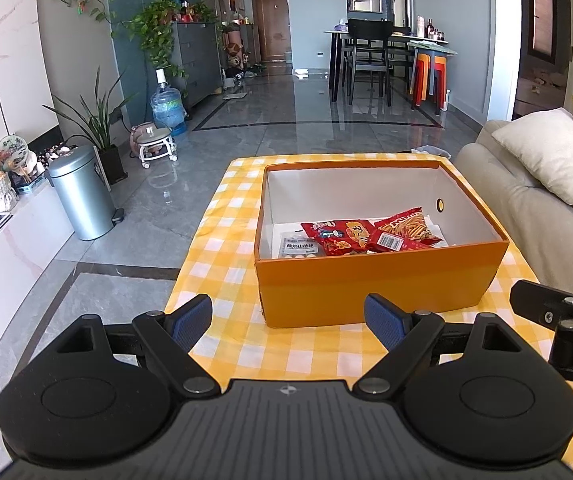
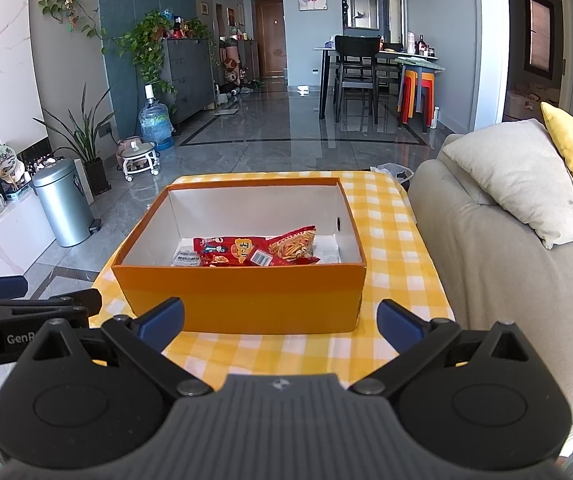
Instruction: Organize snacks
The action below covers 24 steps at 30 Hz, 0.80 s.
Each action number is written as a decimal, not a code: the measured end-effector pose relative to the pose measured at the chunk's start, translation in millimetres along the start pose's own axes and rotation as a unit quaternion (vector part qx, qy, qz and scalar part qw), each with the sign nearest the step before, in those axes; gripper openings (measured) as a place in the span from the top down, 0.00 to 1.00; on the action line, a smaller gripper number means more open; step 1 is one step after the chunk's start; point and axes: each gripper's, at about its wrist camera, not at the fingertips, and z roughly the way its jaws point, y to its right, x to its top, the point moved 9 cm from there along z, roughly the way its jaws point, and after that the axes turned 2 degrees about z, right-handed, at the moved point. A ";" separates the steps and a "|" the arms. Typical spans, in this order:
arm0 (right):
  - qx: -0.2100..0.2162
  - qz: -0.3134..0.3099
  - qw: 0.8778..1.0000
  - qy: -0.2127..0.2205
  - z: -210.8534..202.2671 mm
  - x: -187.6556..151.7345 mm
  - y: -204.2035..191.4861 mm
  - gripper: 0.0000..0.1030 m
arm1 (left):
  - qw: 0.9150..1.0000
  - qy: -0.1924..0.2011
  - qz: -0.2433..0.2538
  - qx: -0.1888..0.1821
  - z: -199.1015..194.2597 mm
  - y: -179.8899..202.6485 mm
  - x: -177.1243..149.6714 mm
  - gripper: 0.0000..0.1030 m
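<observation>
left gripper and right gripper hang side by side, jaws spread wide, holding nothing, just short of the orange box. red snack packets lie inside. bare checkered cloth runs along its left edge.

Orange box sitting on the yellow checked cloth

The right gripper is hovering just before the box's near wall, its blue pads spread wide and gripping nothing; red snack packets are lying inside the box, with the left gripper showing left of the box
</observation>
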 end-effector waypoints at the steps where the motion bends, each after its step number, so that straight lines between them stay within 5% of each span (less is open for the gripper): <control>1: 0.000 0.000 1.000 -0.001 0.2 -0.1 0.6 0.04 | 1.000 0.000 0.000 0.000 -0.3 -0.2 0.8 0.02; 24: 0.000 0.001 1.000 -0.012 4.7 -3.3 1.0 0.04 | 1.000 -0.002 0.005 -0.003 0.4 3.5 2.3 0.02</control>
